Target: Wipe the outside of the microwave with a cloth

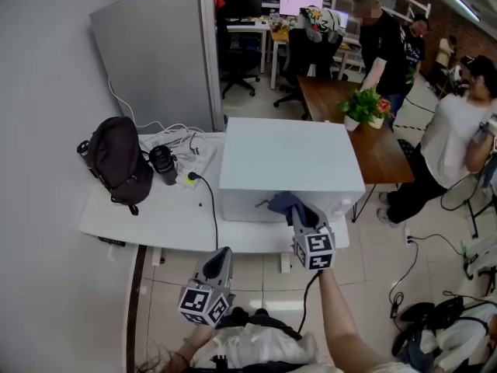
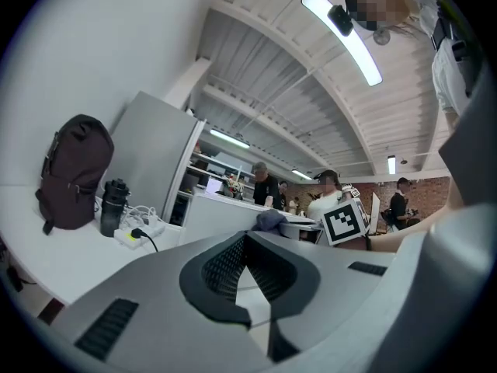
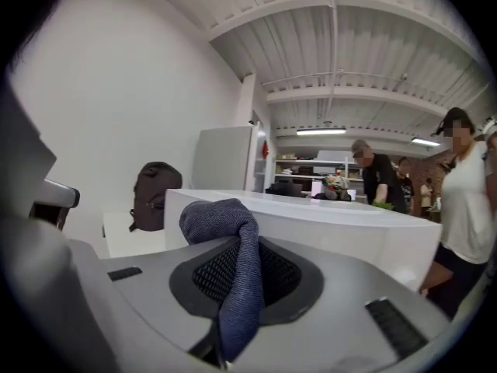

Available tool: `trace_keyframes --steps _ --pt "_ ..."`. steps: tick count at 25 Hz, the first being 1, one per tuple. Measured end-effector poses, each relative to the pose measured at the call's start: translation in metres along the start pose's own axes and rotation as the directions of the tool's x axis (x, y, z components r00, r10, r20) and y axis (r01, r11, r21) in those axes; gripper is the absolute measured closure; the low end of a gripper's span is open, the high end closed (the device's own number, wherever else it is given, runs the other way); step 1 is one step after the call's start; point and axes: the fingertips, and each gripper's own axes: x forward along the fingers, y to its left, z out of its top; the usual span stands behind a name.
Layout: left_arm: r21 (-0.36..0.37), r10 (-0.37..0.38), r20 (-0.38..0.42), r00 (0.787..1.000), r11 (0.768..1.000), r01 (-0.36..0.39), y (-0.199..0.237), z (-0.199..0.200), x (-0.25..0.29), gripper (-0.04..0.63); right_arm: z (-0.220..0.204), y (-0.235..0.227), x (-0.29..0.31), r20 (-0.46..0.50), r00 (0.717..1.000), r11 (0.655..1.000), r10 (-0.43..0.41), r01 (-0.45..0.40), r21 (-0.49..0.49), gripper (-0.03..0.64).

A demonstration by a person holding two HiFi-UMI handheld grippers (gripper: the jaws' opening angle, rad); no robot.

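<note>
Two grippers counted, two marker cubes (image 1: pixel 313 249), one per gripper. Right gripper (image 1: pixel 296 212): jaws pinching the one blue cloth (image 1: pixel 284 203), a strip of fabric running down between the black pads, a bunched fold standing up above the tips. Left gripper (image 2: pixel 246 245): jaws pressed together at the tips, nothing between them; held low and short of the table's front edge, over tiled floor, well apart from the cloth.

Cloth: up at the front face of the one white microwave (image 1: pixel 287 158), just under its top edge, about midway along. Contact with the face not clear from any view.

Microwave: a plain white box on the right end of the one white table (image 1: pixel 155 220), top bare.

Left half of the same table, counted:
- one black backpack (image 1: pixel 116 158), upright, nearest the wall
- one black bottle (image 1: pixel 163 164), just beside the backpack
- one white power strip (image 1: pixel 186 179), near the bottle, with a loose tangle of white cables behind it
- one black cord (image 1: pixel 211 208), from the strip down toward the table's front edge, close along the microwave's left side

Beyond the table: one grey partition (image 1: pixel 155 49) and one wooden table (image 1: pixel 377 146) carrying one potted plant (image 1: pixel 363 106). People (image 1: pixel 458 130): at least three, standing round the wooden table, one in white nearest, two in dark tops farther back.
</note>
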Motion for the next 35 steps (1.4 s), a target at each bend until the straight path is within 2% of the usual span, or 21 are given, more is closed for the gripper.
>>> trace_keyframes --steps 3,7,9,11,14,16,19,23,26,28,30,35 --pt "0.003 -0.041 -0.014 0.999 0.999 0.041 -0.016 -0.005 0.013 0.609 -0.017 -0.076 -0.033 -0.025 0.991 0.991 -0.134 0.134 0.013 0.545" --pt "0.006 -0.079 -0.023 0.997 0.997 0.079 -0.033 -0.008 0.026 0.609 -0.038 -0.154 -0.077 -0.068 0.957 0.958 -0.281 0.285 0.044 0.545" --pt "0.003 -0.087 -0.025 0.996 0.996 0.087 -0.038 -0.010 0.029 0.609 -0.046 -0.174 -0.093 -0.079 0.945 0.944 -0.317 0.322 0.074 0.545" --pt "-0.001 -0.086 -0.027 0.996 0.996 0.086 -0.040 -0.011 0.030 0.609 -0.047 -0.175 -0.100 -0.078 0.946 0.942 -0.313 0.320 0.098 0.545" --pt "-0.006 -0.065 -0.021 0.998 0.998 0.065 -0.038 -0.012 0.026 0.609 -0.035 -0.131 -0.097 -0.045 0.974 0.967 -0.224 0.227 0.111 0.546" --pt "-0.008 -0.038 -0.014 0.999 0.999 0.038 -0.032 -0.011 0.022 0.609 -0.024 -0.080 -0.087 -0.005 0.991 0.984 -0.132 0.131 0.123 0.545" --pt "-0.006 0.003 -0.009 1.000 1.000 -0.003 -0.021 -0.011 0.012 0.609 -0.017 0.004 -0.059 0.031 0.999 0.989 0.026 -0.030 0.143 0.545" --pt "-0.006 0.052 -0.001 0.999 0.999 -0.052 -0.010 -0.009 -0.004 0.609 -0.022 0.109 -0.008 0.011 0.969 0.965 0.248 -0.248 0.085 0.543" --pt "-0.005 0.088 0.007 0.996 0.996 -0.088 -0.001 -0.007 -0.014 0.609 -0.027 0.166 0.026 -0.024 0.935 0.935 0.355 -0.354 0.025 0.543" --pt "-0.005 0.107 0.011 0.994 0.994 -0.107 0.004 -0.006 -0.020 0.609 -0.028 0.188 0.044 -0.053 0.921 0.923 0.385 -0.385 0.009 0.543" --pt "-0.006 0.123 0.013 0.992 0.992 -0.123 0.006 -0.006 -0.025 0.609 -0.035 0.193 0.060 -0.080 0.924 0.927 0.375 -0.375 0.006 0.543" --pt "-0.011 0.129 0.002 0.992 0.992 -0.129 0.005 -0.009 -0.030 0.609 -0.063 0.133 0.073 -0.110 0.962 0.967 0.250 -0.243 0.072 0.543"
